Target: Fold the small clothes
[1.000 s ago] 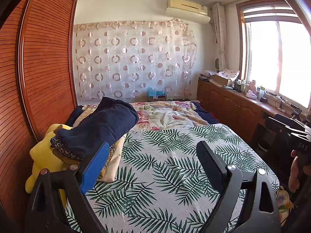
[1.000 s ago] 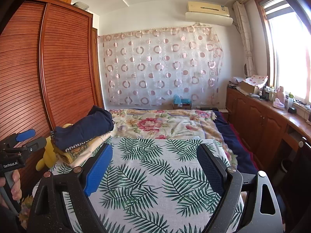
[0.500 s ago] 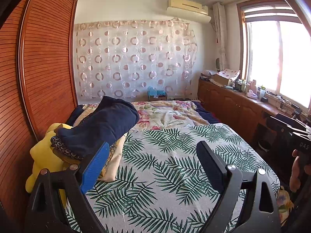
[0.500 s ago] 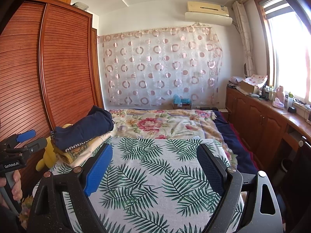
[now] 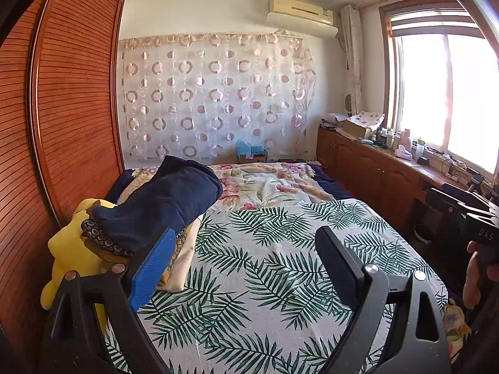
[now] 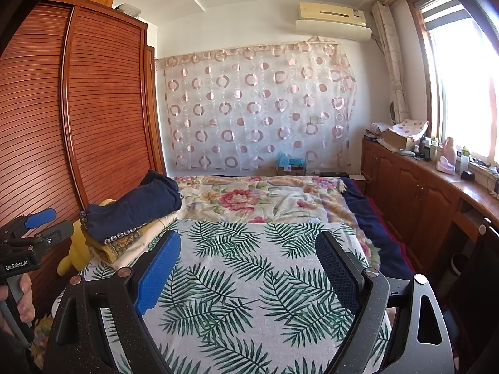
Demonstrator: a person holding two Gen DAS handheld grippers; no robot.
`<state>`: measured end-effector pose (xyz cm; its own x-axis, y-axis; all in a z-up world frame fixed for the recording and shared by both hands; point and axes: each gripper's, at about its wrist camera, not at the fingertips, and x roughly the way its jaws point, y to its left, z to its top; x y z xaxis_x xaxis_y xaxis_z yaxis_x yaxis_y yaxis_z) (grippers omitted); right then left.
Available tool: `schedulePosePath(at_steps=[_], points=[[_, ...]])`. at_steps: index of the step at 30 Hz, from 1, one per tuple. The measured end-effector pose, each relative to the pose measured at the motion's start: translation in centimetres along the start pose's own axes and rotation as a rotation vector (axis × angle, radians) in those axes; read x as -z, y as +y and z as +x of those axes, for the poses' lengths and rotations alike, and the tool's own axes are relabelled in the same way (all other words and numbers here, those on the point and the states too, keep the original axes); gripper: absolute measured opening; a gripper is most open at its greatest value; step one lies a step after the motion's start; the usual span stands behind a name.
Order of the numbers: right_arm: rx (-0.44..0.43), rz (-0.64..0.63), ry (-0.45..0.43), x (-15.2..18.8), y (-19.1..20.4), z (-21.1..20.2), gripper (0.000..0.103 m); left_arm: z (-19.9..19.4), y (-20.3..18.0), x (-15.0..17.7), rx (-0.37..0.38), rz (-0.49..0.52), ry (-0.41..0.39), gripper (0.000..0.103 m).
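Folded clothes (image 5: 156, 208) stacked at the left edge of the bed, navy piece on top, a dark ring-patterned layer and cream and yellowish layers beneath. Seen from the right wrist as the same stack (image 6: 131, 218), up and to the left of that view's blue pad, near but not touching. In the left wrist view, directly behind the blue left finger (image 5: 152, 268), which overlaps the lower cream edge of the pile in the picture; contact not determinable. Wedged against the pile's left side, a yellow plush toy (image 5: 68, 255), pressed toward the slatted wooden wardrobe (image 5: 62, 109).

Left gripper (image 5: 243, 268) released, jaws spread wide, nothing between them but the palm-leaf sheet (image 5: 265, 265) below. Right gripper (image 6: 246, 268) likewise released and wide apart, empty, over the same leaf-printed cloth (image 6: 243, 280). Each held by a hand: right hand (image 5: 477, 277) at the right edge of the left view, left hand (image 6: 18, 296) at the left edge of the right view.

Further back, a floral quilt (image 6: 259, 199) across the bed, a circle-patterned curtain (image 6: 255, 109) on the far wall, an air conditioner (image 6: 333, 21) above it, and a cluttered wooden counter (image 6: 436, 180) under the bright window
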<state>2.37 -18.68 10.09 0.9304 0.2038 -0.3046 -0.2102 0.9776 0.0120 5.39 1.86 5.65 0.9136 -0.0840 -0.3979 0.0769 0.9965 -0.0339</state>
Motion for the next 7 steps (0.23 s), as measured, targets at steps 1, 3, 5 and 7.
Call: schedulePosePath(at_steps=[1, 3, 5, 7], points=[[0.0, 0.0, 0.0, 0.05, -0.01, -0.01, 0.089, 0.01, 0.0, 0.03, 0.0, 0.0, 0.0, 0.091], [0.0, 0.001, 0.0, 0.07, -0.01, -0.02, 0.089, 0.01, -0.01, 0.05, 0.003, 0.001, -0.001, 0.091], [0.0, 0.0, 0.001, 0.08, -0.01, -0.02, 0.089, 0.0, -0.04, 0.05, 0.001, 0.002, -0.001, 0.091], [0.001, 0.001, 0.0, 0.06, 0.0, 0.0, 0.089, 0.0, -0.03, 0.05, 0.002, 0.001, -0.001, 0.091]])
